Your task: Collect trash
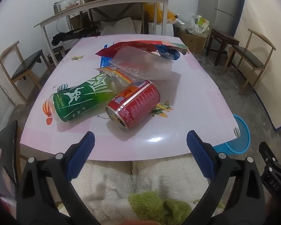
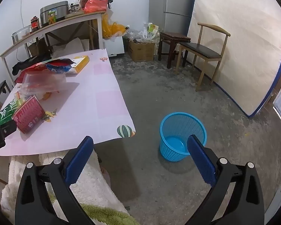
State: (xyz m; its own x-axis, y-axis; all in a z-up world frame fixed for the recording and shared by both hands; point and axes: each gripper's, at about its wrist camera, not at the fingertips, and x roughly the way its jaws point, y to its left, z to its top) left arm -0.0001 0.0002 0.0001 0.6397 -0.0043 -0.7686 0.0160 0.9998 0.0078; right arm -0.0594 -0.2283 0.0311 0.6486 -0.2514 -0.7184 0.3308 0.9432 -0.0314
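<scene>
Nearest the lens, both grippers hang with jaws spread wide and nothing between the pads: the left gripper [image 1: 140, 146] over the near edge of the worktop [image 1: 187, 112], the right gripper [image 2: 140, 150] over bare floor beside it.

Largest risk first. The trash lies in a heap at 12 o'clock of the left jaws, and the clear plastic tray [image 1: 142, 65] rests on the wrappers and leans toward the green can [image 1: 84, 101]; pulling one piece could drag the rest along. The green can and the red can [image 1: 133, 106] lie on their sides, touching, so a nudge from one pad could likely roll either toward the edge. The red can's open mouth faces the camera, so leftover liquid might spill. The blue basket [image 2: 182, 136] stands on the floor at 1 o'clock of the right jaws, well apart from the heap, so a loose grip could drop things short.

Hidden: the red wrapper [image 1: 121, 46] and blue packet [image 1: 168, 53] are mostly covered by the tray. The yellow box [image 2: 80, 63] appears only in the right view. Whether the cans are empty cannot be told.
</scene>
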